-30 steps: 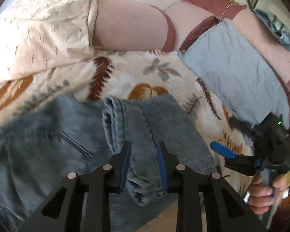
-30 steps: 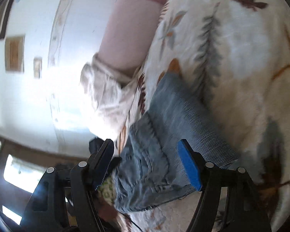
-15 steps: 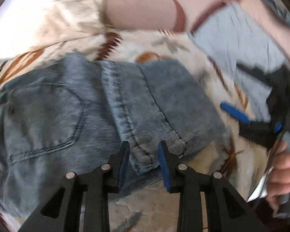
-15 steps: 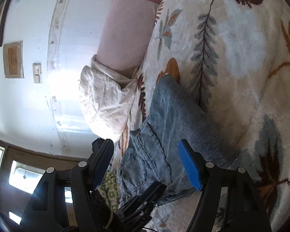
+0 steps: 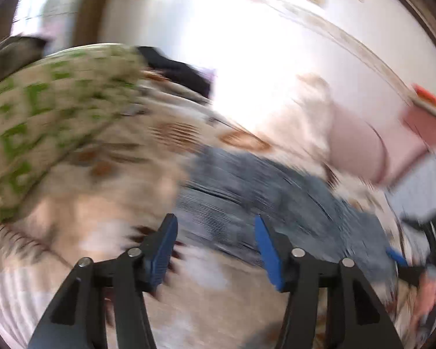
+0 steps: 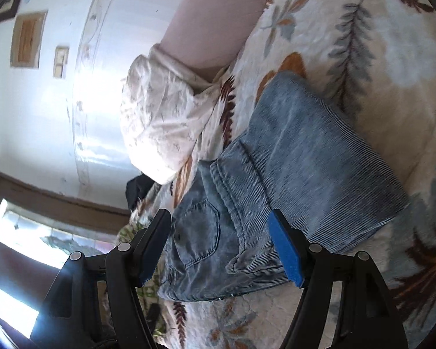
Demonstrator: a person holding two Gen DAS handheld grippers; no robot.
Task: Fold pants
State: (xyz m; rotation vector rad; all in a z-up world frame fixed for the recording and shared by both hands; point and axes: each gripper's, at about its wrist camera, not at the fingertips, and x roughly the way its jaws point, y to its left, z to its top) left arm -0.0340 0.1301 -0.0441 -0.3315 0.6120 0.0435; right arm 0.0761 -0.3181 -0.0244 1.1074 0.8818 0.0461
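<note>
Light blue denim pants (image 6: 290, 174) lie folded on a leaf-patterned bedspread (image 6: 363, 43), legs doubled over the seat with a back pocket showing. They appear blurred in the left wrist view (image 5: 264, 197). My left gripper (image 5: 215, 232) is open and empty, just in front of the pants' near edge. My right gripper (image 6: 221, 226) is open and empty, hovering over the pants' hem end. The right gripper also shows at the left wrist view's right edge (image 5: 415, 258).
A cream pillow (image 6: 160, 116) and a pink bolster (image 6: 212, 20) lie at the head of the bed. A green-patterned cloth (image 5: 43, 116) lies left of the pants. A grey cloth (image 5: 427, 186) lies at right.
My left gripper has let go of the pants' hem, opened wide and swung left and back. The pants now lie flat. My right gripper stays open, slightly closer.
</note>
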